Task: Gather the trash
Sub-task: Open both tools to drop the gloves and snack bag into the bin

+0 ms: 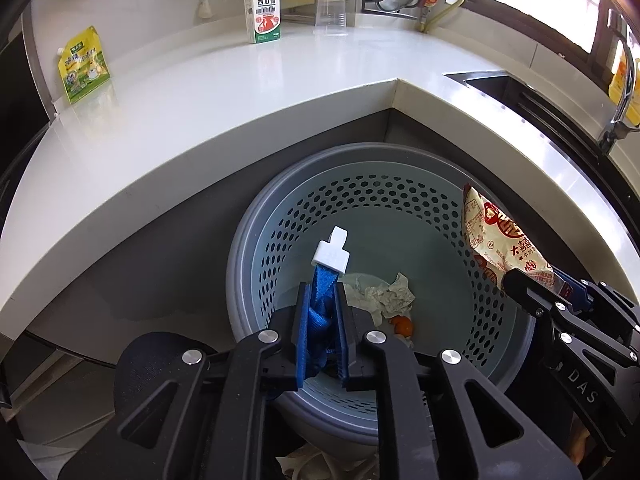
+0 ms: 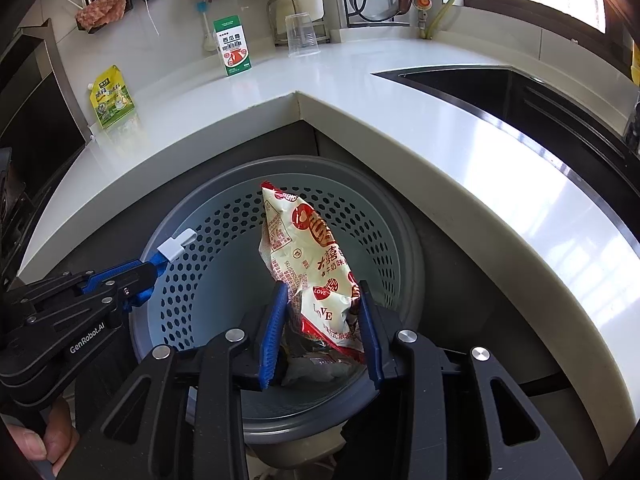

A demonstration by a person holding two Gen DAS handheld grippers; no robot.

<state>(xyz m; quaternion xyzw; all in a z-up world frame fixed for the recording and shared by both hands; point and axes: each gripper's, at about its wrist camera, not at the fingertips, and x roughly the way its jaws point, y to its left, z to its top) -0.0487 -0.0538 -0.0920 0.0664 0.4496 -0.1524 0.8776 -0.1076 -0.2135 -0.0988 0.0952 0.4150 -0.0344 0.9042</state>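
A round grey perforated bin [image 1: 256, 216] stands on the floor in the inner corner of the white counter [image 1: 200, 112]. My left gripper [image 1: 320, 292] is shut on a blue mesh strip with a white plastic clip [image 1: 333, 254] at its end and holds it over the bin's left side. My right gripper [image 2: 322, 286] is shut on the lower part of a cream and red snack packet [image 2: 296, 240], which stands up over the bin's opening. Crumpled paper [image 1: 384, 294] and a small orange scrap [image 1: 402, 325] lie on the bin's bottom. The right wrist view shows the left gripper [image 2: 154, 270] at the bin's left rim [image 2: 168, 232].
On the counter stand a green and white drink carton [image 1: 264, 10], a yellow pouch [image 1: 83, 65] and an upturned clear plastic cup [image 1: 331, 14]. A steel sink [image 1: 520, 92] with a tap [image 1: 622, 92] is at the right. A dark stove area borders the left.
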